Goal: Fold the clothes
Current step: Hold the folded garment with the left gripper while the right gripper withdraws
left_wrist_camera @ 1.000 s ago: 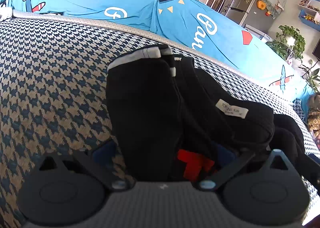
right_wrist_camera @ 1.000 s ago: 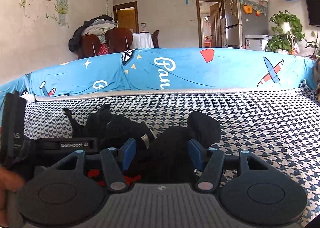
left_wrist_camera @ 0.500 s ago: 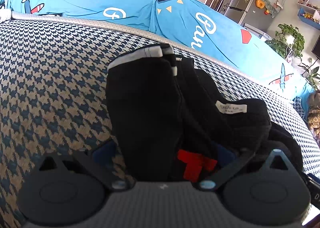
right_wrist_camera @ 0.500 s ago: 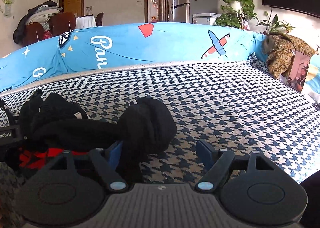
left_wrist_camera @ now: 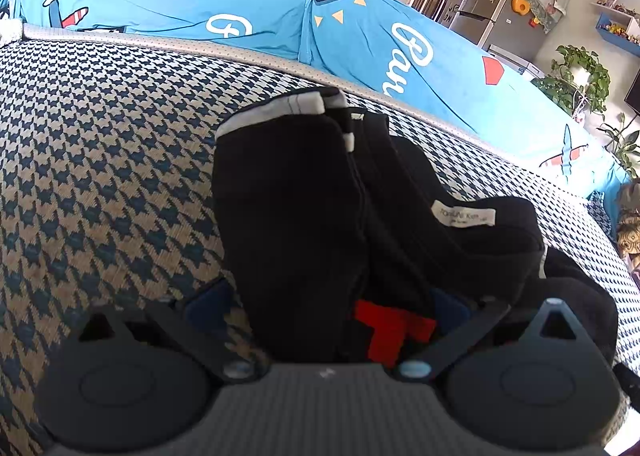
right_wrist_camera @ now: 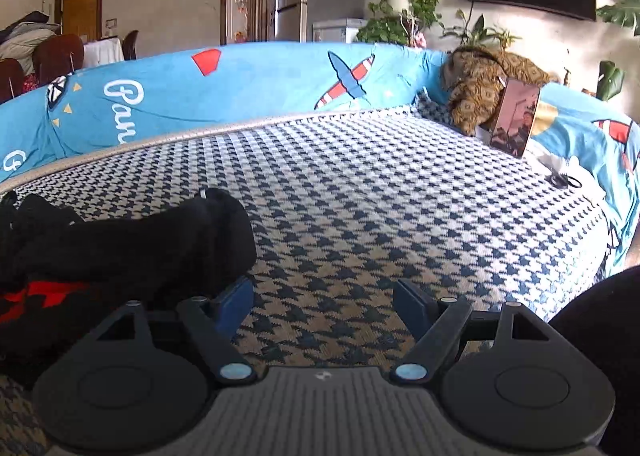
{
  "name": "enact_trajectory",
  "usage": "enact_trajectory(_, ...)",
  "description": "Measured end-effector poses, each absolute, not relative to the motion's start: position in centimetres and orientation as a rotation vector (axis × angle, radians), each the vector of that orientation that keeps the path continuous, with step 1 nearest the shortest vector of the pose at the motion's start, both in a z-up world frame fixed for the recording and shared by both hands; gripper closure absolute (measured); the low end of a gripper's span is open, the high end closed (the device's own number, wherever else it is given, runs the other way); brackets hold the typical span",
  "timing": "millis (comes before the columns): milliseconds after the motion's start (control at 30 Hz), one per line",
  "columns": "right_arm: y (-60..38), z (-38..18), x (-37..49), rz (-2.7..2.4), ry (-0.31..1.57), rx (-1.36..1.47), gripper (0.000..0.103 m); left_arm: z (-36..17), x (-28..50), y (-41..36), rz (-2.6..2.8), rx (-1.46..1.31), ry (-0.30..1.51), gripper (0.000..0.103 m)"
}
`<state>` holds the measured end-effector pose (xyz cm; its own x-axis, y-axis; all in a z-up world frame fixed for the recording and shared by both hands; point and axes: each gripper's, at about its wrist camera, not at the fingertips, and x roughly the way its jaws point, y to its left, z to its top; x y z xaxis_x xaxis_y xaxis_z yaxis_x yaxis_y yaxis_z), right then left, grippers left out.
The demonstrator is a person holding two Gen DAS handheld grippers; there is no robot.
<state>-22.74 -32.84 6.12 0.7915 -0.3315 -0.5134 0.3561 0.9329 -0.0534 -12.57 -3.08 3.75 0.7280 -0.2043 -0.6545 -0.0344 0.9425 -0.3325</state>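
One black garment lies bunched on the houndstooth sofa seat. Long axis runs away from the left camera toward the blue sofa cover, with the white-trimmed hem at the far end. A white label faces up on the right fold, and a red patch shows at the near end.

Left tongs: spread wide with the garment's near end filling the gap between them. Right blue pad is mostly buried in cloth, so can't tell if the pads press.

Right tongs: parted wide, only bare seat between the pads. In the right view the garment lies off to the left, and its rolled black end sits just beside the left pad; contact unclear. The garment's left part is cut off by the frame edge there.

One phone leans on one brown patterned cushion at the far right corner.
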Motion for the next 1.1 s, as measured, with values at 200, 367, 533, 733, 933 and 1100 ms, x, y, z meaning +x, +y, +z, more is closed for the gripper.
enact_trajectory(200,-32.1,8.2,-23.0,-0.165,0.458,0.047,0.026,3.7,-12.6,-3.0,-0.101,-0.334,0.753,0.000)
enact_trajectory(367,-30.4,9.7,-21.6,0.036,0.428,0.002,0.024,3.7,-12.6,-3.0,-0.104,-0.332,0.753,0.000)
enact_trajectory(533,-29.0,10.0,-18.7,0.316,0.494,-0.040,0.023,3.7,-12.7,-3.0,-0.109,-0.328,0.749,0.000)
enact_trajectory(733,-27.9,9.6,-14.4,0.536,0.590,-0.013,0.023,3.6,-12.7,-2.9,-0.115,-0.328,0.747,0.000)
enact_trajectory(933,-27.0,8.3,-11.0,0.641,0.657,-0.051,0.021,3.5,-12.8,-2.8,-0.123,-0.329,0.748,0.000)
enact_trajectory(1100,-26.4,7.5,-9.2,0.705,0.674,-0.055,0.018,3.5,-12.9,-2.8,-0.125,-0.332,0.749,0.000)
